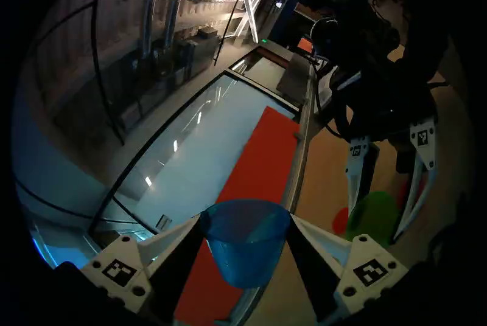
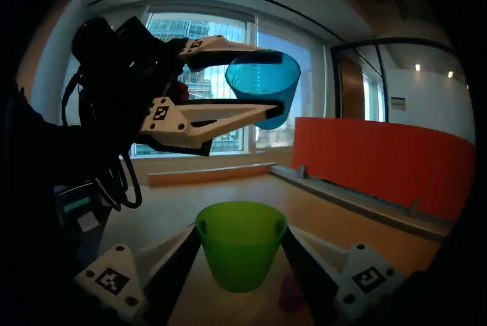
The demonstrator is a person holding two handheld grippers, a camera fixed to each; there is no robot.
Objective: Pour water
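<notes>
Left gripper (image 1: 245, 221): fingers part-closed, one pad on each side of the blue cup (image 1: 245, 242), which sits clamped between them just below its rim. In the right gripper view this gripper (image 2: 281, 81) is up high and rolled onto its side, one finger above the cup and one below. The blue cup (image 2: 263, 87) hangs above the green cup and slightly farther back. It looks tipped, mouth turned toward the camera, though the fisheye makes the angle hard to judge.

Right gripper (image 2: 241, 228): fingers drawn in to the same width, both pressing the walls of the green cup (image 2: 241, 246). The cup is upright, mouth open upward, held low over the wooden table (image 2: 341, 213). In the left gripper view the right gripper (image 1: 376, 219) is off to the right, well apart from the blue cup.

Surroundings: an orange-red partition (image 2: 389, 156) runs along the far edge of the table. A window (image 2: 201, 34) is behind the left gripper. A small pink object (image 2: 292, 295) lies on the table just beside the green cup.
</notes>
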